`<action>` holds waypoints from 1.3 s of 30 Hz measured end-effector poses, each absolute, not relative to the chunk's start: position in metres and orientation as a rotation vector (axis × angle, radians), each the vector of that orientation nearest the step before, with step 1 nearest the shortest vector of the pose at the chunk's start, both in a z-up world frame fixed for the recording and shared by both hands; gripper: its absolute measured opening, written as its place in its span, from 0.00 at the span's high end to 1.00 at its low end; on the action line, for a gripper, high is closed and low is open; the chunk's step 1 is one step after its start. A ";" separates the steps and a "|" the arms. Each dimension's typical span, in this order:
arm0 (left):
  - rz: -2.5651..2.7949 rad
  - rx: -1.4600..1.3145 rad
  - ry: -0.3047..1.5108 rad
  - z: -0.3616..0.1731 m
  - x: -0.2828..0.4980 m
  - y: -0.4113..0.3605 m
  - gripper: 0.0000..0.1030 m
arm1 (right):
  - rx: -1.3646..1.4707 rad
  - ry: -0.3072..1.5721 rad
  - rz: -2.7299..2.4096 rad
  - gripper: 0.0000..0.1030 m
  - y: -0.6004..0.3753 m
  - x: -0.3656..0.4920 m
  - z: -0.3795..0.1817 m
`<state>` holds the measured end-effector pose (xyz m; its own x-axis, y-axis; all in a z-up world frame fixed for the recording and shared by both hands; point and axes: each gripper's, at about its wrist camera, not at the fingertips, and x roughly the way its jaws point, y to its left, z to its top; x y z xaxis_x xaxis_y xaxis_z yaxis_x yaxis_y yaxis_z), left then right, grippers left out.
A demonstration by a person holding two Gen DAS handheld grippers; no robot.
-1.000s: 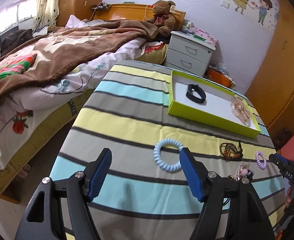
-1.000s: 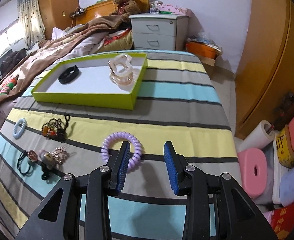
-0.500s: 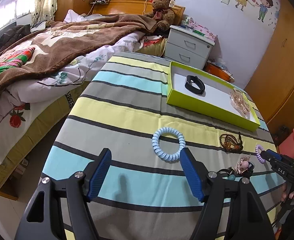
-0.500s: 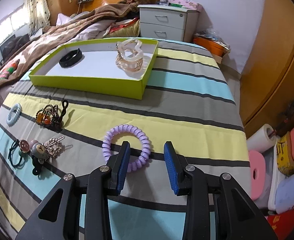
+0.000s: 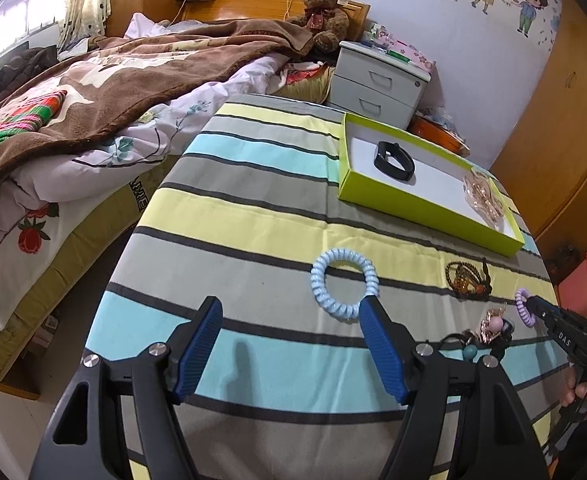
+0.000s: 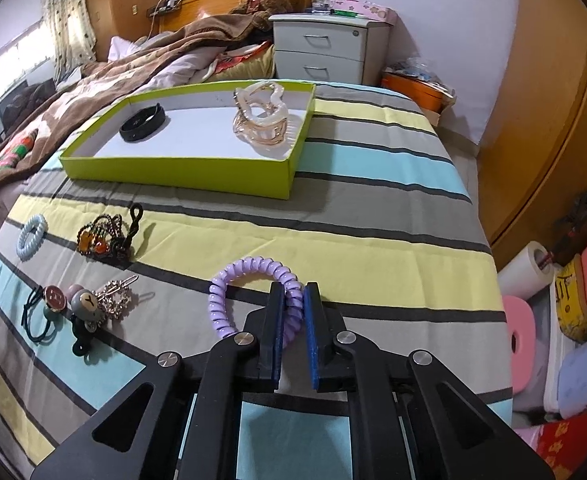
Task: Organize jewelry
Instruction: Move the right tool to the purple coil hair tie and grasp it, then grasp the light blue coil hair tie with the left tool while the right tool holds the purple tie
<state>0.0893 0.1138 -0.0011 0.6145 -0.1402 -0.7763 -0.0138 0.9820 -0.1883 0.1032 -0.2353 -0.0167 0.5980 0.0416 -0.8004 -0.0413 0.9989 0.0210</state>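
The green tray point(image 6: 181, 174) sits toward the far side of the table point(image 6: 373, 248), which is draped in a striped cloth, and everything else is laid out in relation to it. Inside the tray lie a black band point(image 6: 142, 122) toward its left end and a clear claw clip point(image 6: 260, 118) toward its right end. On the near side of the tray, loose on the cloth, are a beaded brown and orange piece point(image 6: 105, 236) and, left of that, a pale blue coil tie point(image 5: 344, 283). Nearer still from the tray lies a small cluster of hair ties and a sparkly clip point(image 6: 81, 306). The purple coil tie point(image 6: 245, 292) lies on the cloth in front of the tray's right end, and the right gripper point(image 6: 293, 292) has its jaws pressed together on the near side of that ring, pinching the coil between the blue pads. The left gripper point(image 5: 291, 304) hangs above the cloth with its jaws spread wide and nothing between them, its right finger just at the edge of the blue coil tie.
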 end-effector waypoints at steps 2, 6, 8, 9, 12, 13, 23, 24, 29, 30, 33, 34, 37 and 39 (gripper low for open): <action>-0.075 -0.174 0.910 -0.002 0.093 0.113 0.29 | 0.014 0.919 0.047 0.91 -0.238 0.101 -0.014; -0.071 -0.154 0.925 -0.006 0.102 0.109 0.29 | 0.042 0.884 0.058 0.91 -0.243 0.093 -0.004; -0.072 -0.143 0.930 -0.008 0.106 0.107 0.29 | 0.052 0.873 0.062 0.91 -0.245 0.092 0.000; -0.069 -0.134 0.939 -0.010 0.109 0.106 0.29 | 0.057 0.869 0.064 0.91 -0.245 0.091 0.001; -0.051 -0.099 0.956 -0.015 0.119 0.102 0.30 | 0.064 0.854 0.093 0.91 -0.242 0.090 0.005; -0.051 -0.090 0.955 -0.015 0.121 0.100 0.30 | 0.064 0.849 0.099 0.91 -0.241 0.091 0.006; -0.028 -0.007 0.999 -0.025 0.138 0.086 0.36 | 0.071 0.800 0.160 0.91 -0.245 0.092 0.020; -0.021 0.006 1.008 -0.027 0.138 0.083 0.37 | 0.071 0.796 0.164 0.91 -0.247 0.093 0.021; -0.005 0.017 1.001 -0.026 0.137 0.076 0.44 | 0.066 0.788 0.193 0.91 -0.250 0.096 0.024; -0.006 0.021 1.002 -0.026 0.137 0.074 0.48 | 0.068 0.787 0.198 0.91 -0.251 0.096 0.024; -0.014 0.044 0.997 -0.025 0.135 0.072 0.50 | 0.076 0.792 0.215 0.91 -0.253 0.095 0.024; -0.013 0.035 1.001 -0.025 0.136 0.072 0.53 | 0.077 0.795 0.216 0.91 -0.254 0.094 0.024; -0.015 0.038 1.003 -0.024 0.136 0.072 0.61 | 0.063 0.809 0.211 0.91 -0.255 0.094 0.025; -0.034 0.044 0.991 -0.024 0.136 0.071 0.64 | 0.058 0.820 0.198 0.91 -0.255 0.094 0.025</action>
<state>0.1355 0.0707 -0.0241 0.5473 -0.0083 -0.8369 0.0486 0.9986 0.0219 0.0939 -0.2555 0.0248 0.6650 0.1974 -0.7203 -0.1530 0.9800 0.1273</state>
